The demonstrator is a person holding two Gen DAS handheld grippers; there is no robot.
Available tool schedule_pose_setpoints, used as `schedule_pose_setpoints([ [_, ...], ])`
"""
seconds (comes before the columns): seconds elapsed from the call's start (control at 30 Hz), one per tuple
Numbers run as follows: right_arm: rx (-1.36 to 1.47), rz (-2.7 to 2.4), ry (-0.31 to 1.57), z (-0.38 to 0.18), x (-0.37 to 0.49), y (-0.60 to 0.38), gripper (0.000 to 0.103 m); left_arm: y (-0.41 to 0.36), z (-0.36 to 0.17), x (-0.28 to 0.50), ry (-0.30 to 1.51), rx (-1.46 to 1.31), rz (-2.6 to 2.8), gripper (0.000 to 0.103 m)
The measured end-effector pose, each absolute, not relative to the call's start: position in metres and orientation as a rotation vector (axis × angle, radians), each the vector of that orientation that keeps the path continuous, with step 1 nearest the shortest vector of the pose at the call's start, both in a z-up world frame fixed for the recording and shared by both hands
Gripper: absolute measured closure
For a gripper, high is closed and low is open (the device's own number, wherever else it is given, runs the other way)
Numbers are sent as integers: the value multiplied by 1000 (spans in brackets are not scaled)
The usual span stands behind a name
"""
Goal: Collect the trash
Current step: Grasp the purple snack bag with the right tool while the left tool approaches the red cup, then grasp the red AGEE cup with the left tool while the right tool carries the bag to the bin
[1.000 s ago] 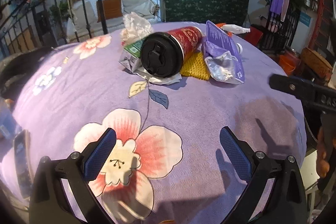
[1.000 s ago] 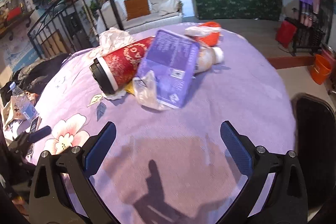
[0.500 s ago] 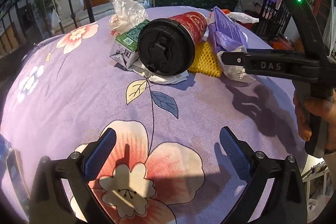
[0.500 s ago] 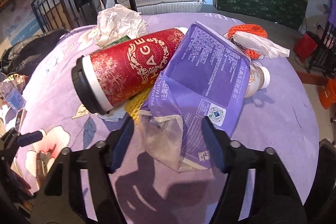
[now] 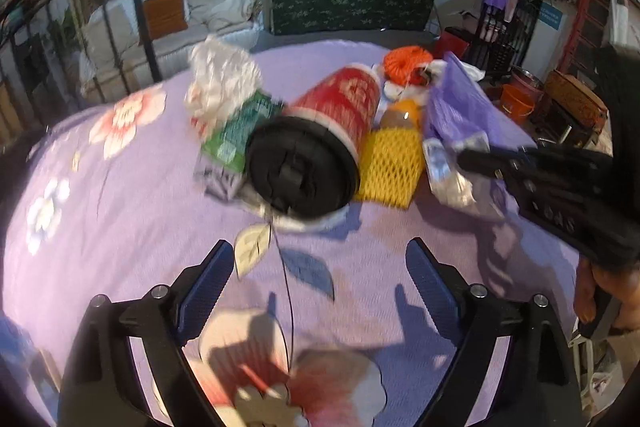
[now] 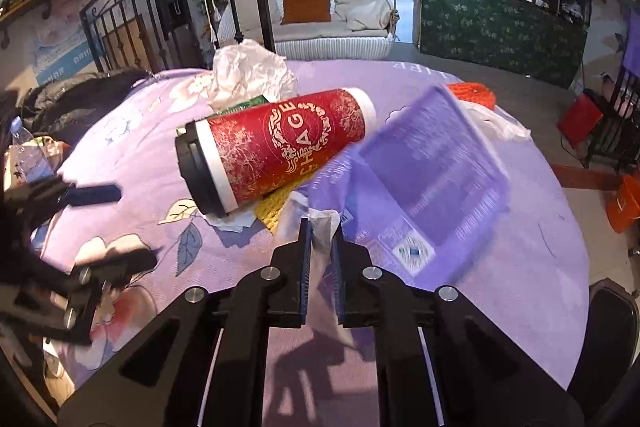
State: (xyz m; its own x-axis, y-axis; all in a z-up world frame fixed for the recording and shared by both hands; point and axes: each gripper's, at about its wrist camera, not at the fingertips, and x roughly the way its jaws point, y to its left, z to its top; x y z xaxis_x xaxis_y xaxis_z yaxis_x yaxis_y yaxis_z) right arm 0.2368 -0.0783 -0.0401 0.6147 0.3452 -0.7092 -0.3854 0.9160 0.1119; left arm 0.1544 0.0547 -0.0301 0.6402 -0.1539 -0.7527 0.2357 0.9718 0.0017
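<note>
Between the right gripper's [image 6: 321,227] clamped pads sits the torn silvery end of the one purple bag [image 6: 432,179], lying on the floral tablecloth [image 6: 520,267] beside one red cup [image 6: 280,151]. A second ago those jaws were wide and well short of it. The left gripper [image 5: 320,263], closing and empty, faces the cup's lid.

My left gripper [image 5: 318,269] is closing on nothing, hovering over the purple tablecloth [image 5: 132,211] before the red cup [image 5: 320,143].
</note>
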Motion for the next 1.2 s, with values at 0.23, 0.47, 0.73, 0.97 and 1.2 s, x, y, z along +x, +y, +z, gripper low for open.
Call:
schedule_pose_setpoints([
  [0.23,-22,403,768,-23,206,-100,94,18,-8,223,912,343,-272,17],
  [0.47,30,374,765,-20,191,-119,94,-15,-37,300,1117,522,-247,17],
  [0.73,79,343,794,-29,180,-142,94,-23,-89,337,1373,599,-223,26],
  [0.97,104,328,801,-34,176,-149,94,-24,-75,328,1334,568,-237,27],
  [1.2,133,307,784,-30,169,-158,94,-2,-45,285,1191,353,-295,27],
])
